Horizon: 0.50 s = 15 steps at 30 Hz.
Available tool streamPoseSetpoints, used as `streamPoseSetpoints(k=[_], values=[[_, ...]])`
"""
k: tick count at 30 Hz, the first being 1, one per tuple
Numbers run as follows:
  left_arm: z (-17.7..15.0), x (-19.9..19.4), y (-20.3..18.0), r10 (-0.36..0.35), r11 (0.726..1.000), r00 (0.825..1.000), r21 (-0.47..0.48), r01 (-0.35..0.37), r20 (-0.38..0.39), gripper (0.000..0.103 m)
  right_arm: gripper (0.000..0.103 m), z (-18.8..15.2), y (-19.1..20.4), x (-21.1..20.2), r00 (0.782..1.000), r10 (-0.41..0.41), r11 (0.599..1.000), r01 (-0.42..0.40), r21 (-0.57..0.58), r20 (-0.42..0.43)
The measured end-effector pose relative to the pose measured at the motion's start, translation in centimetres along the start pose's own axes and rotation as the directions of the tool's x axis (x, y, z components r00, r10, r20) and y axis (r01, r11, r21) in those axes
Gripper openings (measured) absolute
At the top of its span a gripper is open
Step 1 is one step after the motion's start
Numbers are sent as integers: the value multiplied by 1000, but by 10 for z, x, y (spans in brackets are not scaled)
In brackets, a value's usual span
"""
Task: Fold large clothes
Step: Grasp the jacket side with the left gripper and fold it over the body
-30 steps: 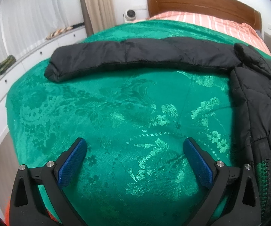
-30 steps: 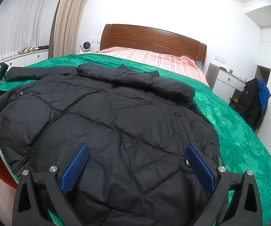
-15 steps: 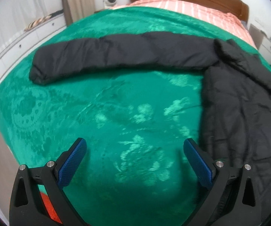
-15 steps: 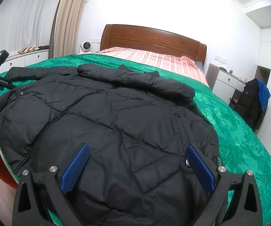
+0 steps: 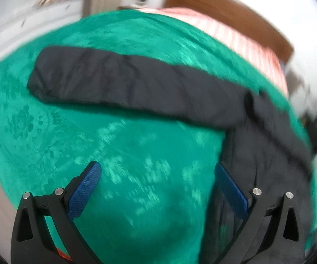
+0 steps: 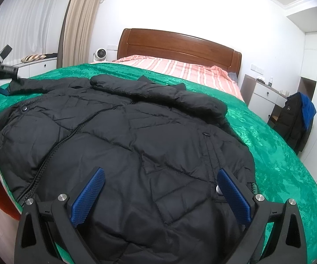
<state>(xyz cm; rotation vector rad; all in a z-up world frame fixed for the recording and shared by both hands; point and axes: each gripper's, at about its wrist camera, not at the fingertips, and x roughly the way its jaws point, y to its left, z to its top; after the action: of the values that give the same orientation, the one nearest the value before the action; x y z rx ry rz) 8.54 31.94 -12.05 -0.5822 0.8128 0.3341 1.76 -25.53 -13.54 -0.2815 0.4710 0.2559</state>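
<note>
Both grippers open, empty. Sleeve lies 10-to-3 o'clock ahead of L gripper, nearer than R gripper.

Your jacket is black and quilted, lying on an emerald floral bedspread. Upper centre of your frame: salmon-striped sheet, brown headboard.

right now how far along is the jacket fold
Done: the black jacket lies spread flat, front up, on the green bedspread. In hand: nothing; left gripper and right gripper hang open. Left: every fold; the sleeve lies stretched out sideways.
</note>
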Motion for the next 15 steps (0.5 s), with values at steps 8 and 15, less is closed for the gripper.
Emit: streamPoseSetpoints(k=[8,15], values=[[56,50,99,-27,904,999,-426,39,33,101,101,0,5,1,1000,-7,1000,7,-25,-6],[101,57,124,17,849,994,-527,44,110,8,101,2,9,-1,1000,-14,999,14,-42,-4]])
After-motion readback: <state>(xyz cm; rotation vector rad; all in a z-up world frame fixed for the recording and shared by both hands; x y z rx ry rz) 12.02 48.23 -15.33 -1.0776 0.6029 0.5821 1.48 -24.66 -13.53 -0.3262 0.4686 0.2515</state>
